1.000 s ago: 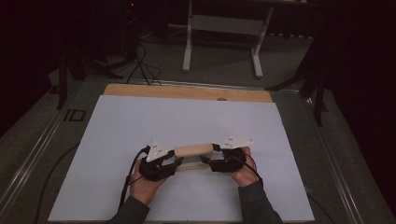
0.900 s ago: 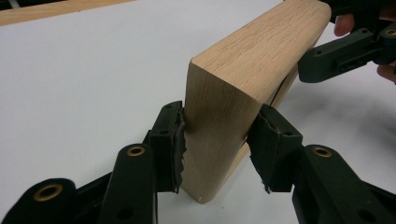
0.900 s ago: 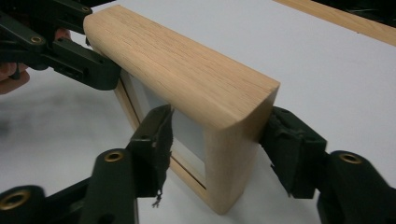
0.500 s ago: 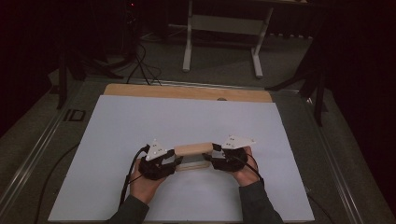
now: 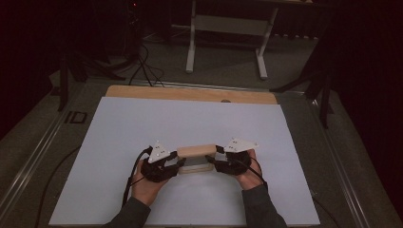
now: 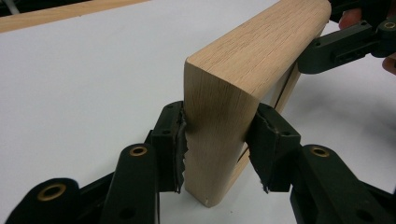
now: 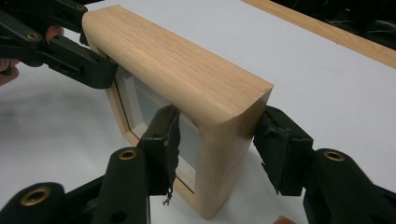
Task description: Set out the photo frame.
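Table (image 5: 142, 123) under a white sheet, wooden strip along its far edge (image 5: 190, 93); beyond it, dark floor and the legs of a white stand (image 5: 228, 42).

Wooden frame (image 5: 196, 152) stands upright on its long edge on the sheet, near my side of the table, roughly centred between my two hands. Light oak, rounded top edge, recessed glass pane on the face seen in the right gripper view (image 7: 187, 84).

Left gripper (image 6: 217, 154): jaws about half open, one pad on each face of the frame's left end, both pressing the wood. In the left gripper view the frame's end grain (image 6: 215, 126) fills the gap between the pads. The frame's bottom corner sits on the sheet just ahead of the jaws.

Right gripper (image 7: 215, 144): jaws have just been closing, with the frame's right end between them. The near pad lies against the glass side, the far pad against the back face; both touch. Opening about half.

In the high view, left gripper (image 5: 161, 161) and right gripper (image 5: 233, 159) face each other across the frame, one at each short end, the frame spanning the gap between them. My hands rest low, close to the sheet.
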The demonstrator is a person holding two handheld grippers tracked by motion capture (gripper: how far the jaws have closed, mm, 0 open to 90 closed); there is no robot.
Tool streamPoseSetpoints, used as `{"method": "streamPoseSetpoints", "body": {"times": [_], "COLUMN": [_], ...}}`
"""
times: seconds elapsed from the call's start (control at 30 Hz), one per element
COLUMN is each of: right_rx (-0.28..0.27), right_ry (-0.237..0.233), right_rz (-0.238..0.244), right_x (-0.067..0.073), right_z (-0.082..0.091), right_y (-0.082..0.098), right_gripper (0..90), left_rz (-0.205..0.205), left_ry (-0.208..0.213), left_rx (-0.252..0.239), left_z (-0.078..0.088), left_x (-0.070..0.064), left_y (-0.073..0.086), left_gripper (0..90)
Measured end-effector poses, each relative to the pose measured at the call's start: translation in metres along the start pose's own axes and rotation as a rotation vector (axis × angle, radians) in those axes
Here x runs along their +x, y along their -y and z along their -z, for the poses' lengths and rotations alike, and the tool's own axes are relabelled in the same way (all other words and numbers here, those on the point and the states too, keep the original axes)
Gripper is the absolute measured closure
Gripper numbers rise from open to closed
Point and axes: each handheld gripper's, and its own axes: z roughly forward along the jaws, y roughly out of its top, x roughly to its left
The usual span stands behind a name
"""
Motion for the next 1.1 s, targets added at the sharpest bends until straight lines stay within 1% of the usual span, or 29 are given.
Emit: {"method": "streamPoseSetpoints", "body": {"times": [0.1, 0.2, 0.5, 0.53, 0.87, 1.0, 1.1], "right_rx": [-0.001, -0.003, -0.001, 0.001, -0.003, -0.004, -0.004], "right_ry": [0.003, 0.005, 0.017, 0.018, 0.033, 0.042, 0.048], "right_rz": [0.004, 0.009, 0.010, 0.008, 0.008, 0.008, 0.017], "right_x": [0.001, 0.001, 0.002, 0.002, 0.003, 0.002, 0.002], "right_z": [0.000, -0.001, -0.004, -0.004, -0.006, -0.007, -0.007], "right_y": [-0.001, -0.002, -0.004, -0.005, -0.009, -0.012, -0.014], "right_gripper": [50.2, 50.2, 50.5, 50.6, 51.9, 52.0, 51.9], "left_rz": [-0.011, -0.003, -0.014, -0.010, -0.013, -0.005, -0.020], "left_ry": [0.003, 0.007, 0.002, 0.002, 0.007, 0.010, 0.013], "left_rx": [0.003, 0.005, 0.017, 0.014, 0.011, 0.006, 0.012], "left_z": [0.001, 0.001, 0.000, 0.000, 0.000, 0.000, 0.000], "left_x": [0.001, 0.003, 0.007, 0.007, 0.016, 0.018, 0.020], "left_y": [0.000, -0.001, -0.005, -0.006, -0.013, -0.016, -0.018], "left_gripper": [58.2, 58.4, 57.6, 57.4, 55.9, 55.8, 55.8]}}
